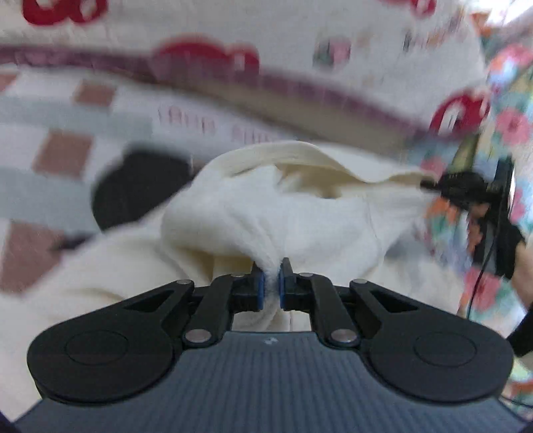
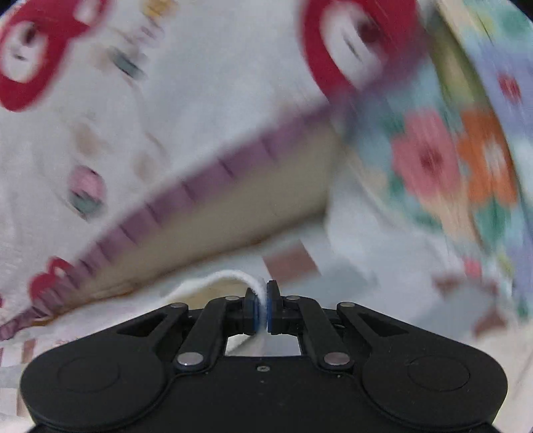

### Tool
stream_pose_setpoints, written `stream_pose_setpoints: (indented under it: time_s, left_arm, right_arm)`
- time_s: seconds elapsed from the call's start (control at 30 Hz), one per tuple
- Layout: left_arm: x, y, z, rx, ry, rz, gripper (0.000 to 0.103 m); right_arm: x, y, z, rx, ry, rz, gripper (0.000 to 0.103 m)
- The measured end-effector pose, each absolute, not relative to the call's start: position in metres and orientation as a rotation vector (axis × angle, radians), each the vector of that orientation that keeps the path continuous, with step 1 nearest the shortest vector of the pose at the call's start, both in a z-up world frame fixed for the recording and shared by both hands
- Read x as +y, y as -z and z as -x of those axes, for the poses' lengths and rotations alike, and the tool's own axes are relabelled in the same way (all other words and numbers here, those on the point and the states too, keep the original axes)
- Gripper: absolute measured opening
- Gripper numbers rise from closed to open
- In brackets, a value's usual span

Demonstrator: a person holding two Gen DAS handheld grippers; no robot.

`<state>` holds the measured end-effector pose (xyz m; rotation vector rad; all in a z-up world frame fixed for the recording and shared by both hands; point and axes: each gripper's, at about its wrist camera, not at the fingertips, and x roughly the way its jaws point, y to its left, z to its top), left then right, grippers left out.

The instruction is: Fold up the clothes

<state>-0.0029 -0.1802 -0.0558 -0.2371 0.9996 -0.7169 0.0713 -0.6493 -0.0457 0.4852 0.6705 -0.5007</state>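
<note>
A cream fleece garment lies bunched on the checked bed sheet. My left gripper is shut on a thick fold of it, the cloth pinched between the blue pads. In the left wrist view the right gripper shows at the right, held by a hand, gripping the garment's far edge and pulling it taut. In the right wrist view my right gripper is shut on a thin white edge of the garment, which curves away to the left.
A white quilt with red shapes and a purple trim band lies behind the garment. A floral cloth is on the right. A black object sits on the sheet to the left. Both views are blurred.
</note>
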Motion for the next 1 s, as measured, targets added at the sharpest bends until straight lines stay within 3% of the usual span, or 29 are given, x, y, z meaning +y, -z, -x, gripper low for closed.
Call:
stream_pose_setpoints:
  time_s: [0.2, 0.33, 0.53, 0.63, 0.73, 0.9, 1.0]
  left_arm:
    - [-0.195, 0.066, 0.009, 0.988, 0.702, 0.133, 0.007]
    - [-0.183, 0.041, 0.002, 0.846, 0.67, 0.085, 0.008]
    - [-0.176, -0.032, -0.103, 0.613, 0.603, -0.102, 0.007]
    - [-0.178, -0.041, -0.17, 0.554, 0.476, -0.201, 0.008]
    - [-0.182, 0.0, -0.215, 0.569, 0.363, -0.3, 0.008]
    - [-0.166, 0.09, -0.242, 0.755, 0.253, -0.285, 0.008]
    - [-0.149, 0.104, -0.241, 0.772, 0.245, -0.237, 0.008]
  right_arm:
    - [-0.662, 0.072, -0.065, 0.695, 0.501, -0.515, 0.004]
    - [-0.669, 0.072, -0.072, 0.678, 0.445, -0.517, 0.004]
    - [-0.698, 0.046, -0.123, 0.535, 0.214, -0.779, 0.006]
    - [-0.684, 0.036, -0.161, 0.541, 0.08, -0.724, 0.017]
    - [-0.659, 0.035, -0.189, 0.57, -0.04, -0.598, 0.037]
    - [-0.642, 0.07, -0.201, 0.714, -0.072, -0.491, 0.038]
    - [-0.656, 0.079, -0.198, 0.779, -0.014, -0.452, 0.038]
